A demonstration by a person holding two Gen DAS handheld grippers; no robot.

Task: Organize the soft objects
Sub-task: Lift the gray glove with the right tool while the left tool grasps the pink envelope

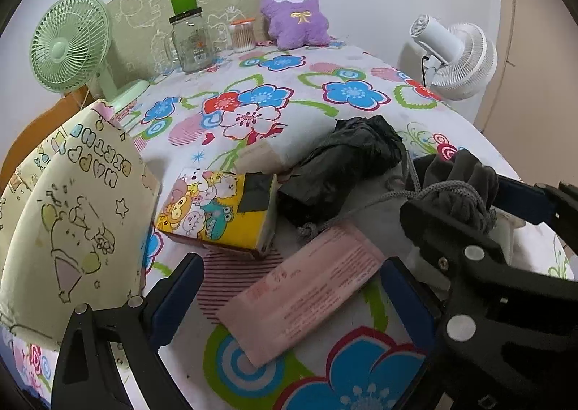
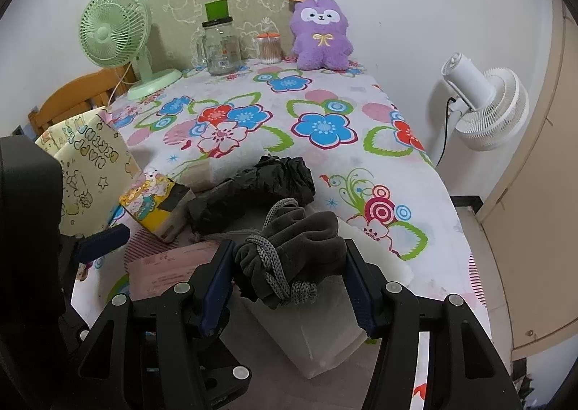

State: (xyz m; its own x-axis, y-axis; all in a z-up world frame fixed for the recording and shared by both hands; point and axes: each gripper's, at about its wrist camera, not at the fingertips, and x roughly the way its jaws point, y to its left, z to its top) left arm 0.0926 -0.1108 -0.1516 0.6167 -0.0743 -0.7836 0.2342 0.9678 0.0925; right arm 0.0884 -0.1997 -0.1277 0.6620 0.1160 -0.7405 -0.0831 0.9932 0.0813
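Note:
A grey drawstring pouch (image 2: pixel 303 247) is bunched between the pads of my right gripper (image 2: pixel 289 287), which is shut on it just above a translucent white box (image 2: pixel 318 334). The left wrist view shows the same pouch (image 1: pixel 458 186) at the right edge. My left gripper (image 1: pixel 289 301) is open, one finger on either side of a flat pink packet (image 1: pixel 307 283) that lies on the floral cloth. A purple plush toy (image 1: pixel 294 14) sits upright at the far end by the wall. A crumpled black bundle (image 1: pixel 343 164) lies mid-table.
A cream gift bag (image 1: pixel 72 211) stands at the left, with a yellow cartoon tissue pack (image 1: pixel 216 211) beside it. At the back are a green fan (image 1: pixel 68 45), a glass jar (image 1: pixel 189 37) and a swab jar (image 1: pixel 242 35). A white fan (image 1: pixel 455 55) stands off the right edge.

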